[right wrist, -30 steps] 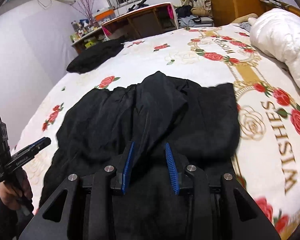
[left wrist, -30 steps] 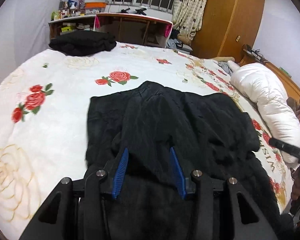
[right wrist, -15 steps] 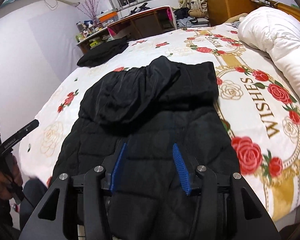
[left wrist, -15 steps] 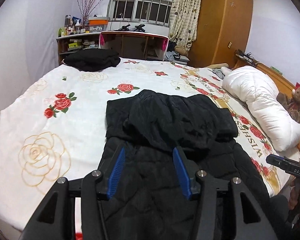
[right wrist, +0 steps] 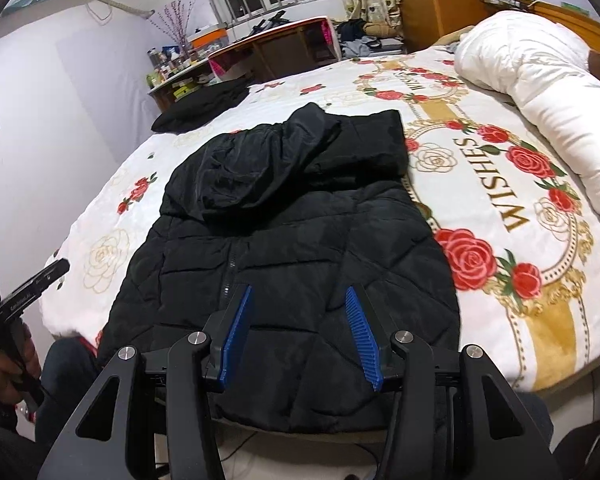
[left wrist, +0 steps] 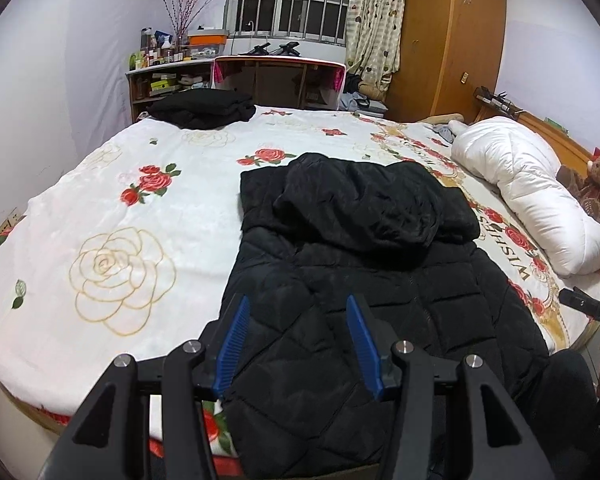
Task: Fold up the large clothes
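Note:
A black quilted jacket lies flat on the flowered bedspread. Its hood is folded down over the chest, and the hem hangs at the bed's near edge. My left gripper hovers open over the lower left part of the jacket, with nothing between its blue pads. My right gripper hovers open over the lower right part, beside the zip, also holding nothing.
A folded black garment sits at the far corner of the bed. A rolled white duvet and a teddy bear lie along the right side. A desk and a wardrobe stand beyond the bed.
Both grippers have drawn back from the hood to the bed's near edge. Their jaws stand wider, and the fabric that was between the fingers now lies flat on the jacket.

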### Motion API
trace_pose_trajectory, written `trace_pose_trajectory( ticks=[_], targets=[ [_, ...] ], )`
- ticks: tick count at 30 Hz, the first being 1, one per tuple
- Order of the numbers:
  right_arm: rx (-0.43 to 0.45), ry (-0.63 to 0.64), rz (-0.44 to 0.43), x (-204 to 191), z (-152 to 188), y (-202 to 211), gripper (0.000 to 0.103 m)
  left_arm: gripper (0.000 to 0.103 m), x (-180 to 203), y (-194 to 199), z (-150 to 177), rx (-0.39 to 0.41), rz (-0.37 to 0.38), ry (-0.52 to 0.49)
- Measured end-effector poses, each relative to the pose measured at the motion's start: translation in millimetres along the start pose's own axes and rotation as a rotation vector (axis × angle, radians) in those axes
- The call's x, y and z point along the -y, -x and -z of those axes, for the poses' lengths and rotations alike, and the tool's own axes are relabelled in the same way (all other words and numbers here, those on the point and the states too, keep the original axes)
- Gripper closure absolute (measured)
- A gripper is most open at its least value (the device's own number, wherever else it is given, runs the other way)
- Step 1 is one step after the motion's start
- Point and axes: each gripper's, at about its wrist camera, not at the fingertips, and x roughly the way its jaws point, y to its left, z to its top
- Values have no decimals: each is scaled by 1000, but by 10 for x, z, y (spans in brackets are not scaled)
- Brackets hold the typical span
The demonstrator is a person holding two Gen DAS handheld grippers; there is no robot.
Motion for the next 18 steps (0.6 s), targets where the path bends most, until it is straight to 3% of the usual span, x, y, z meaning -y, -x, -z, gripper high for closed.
trace_pose_trajectory(
  ticks=[9, 18],
  targets=[
    [-22, -10, 20, 133, 44, -83, 47, 50, -137, -130, 128, -39, -33, 13],
    [-78, -40, 65, 401, 25, -363, 40, 50, -272, -533, 222, -113, -62, 20]
  ],
)
